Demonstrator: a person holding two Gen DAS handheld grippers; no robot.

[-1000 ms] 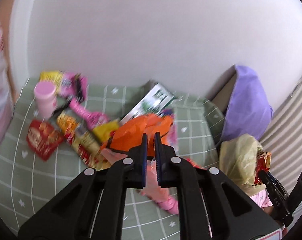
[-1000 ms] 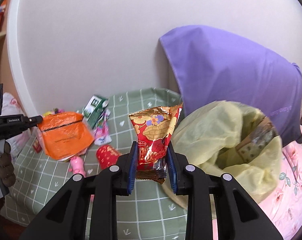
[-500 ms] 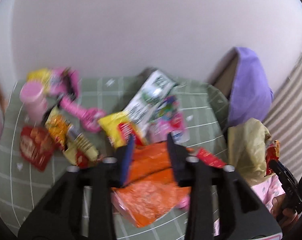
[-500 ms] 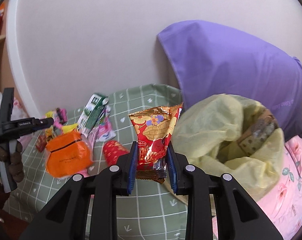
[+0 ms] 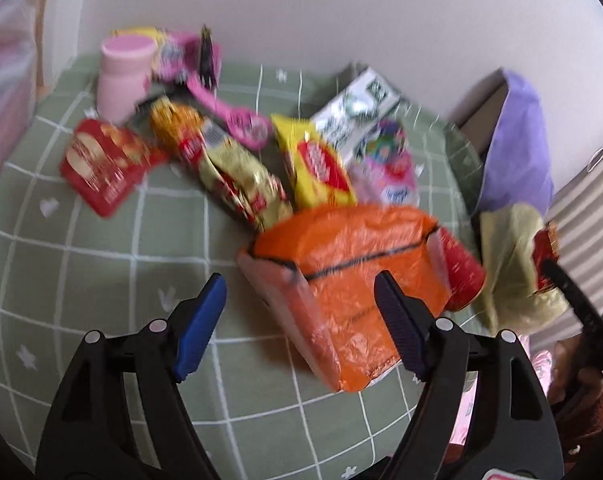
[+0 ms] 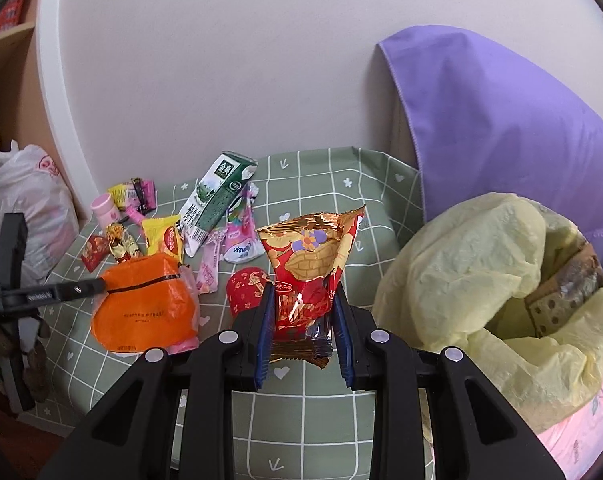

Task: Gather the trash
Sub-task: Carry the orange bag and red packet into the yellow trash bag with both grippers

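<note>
Right wrist: jaws pinch one red snack packet (image 6: 307, 276); left jaws opening, empty.

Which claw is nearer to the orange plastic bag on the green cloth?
Left. The left claw is opening right at the orange bag; the right claw holds a red snack packet off to the side, nearer the yellow trash bag.

Green cloth (image 6: 321, 412) with white grid and small hearts covers the surface. Purple fabric (image 6: 501, 128) drapes against the white wall (image 6: 221, 60) at right. Wooden shelf (image 6: 5, 60) far left; white plastic shopping bag (image 6: 25, 200) below it. Pink floral fabric (image 6: 581, 436) at lower right.
</note>
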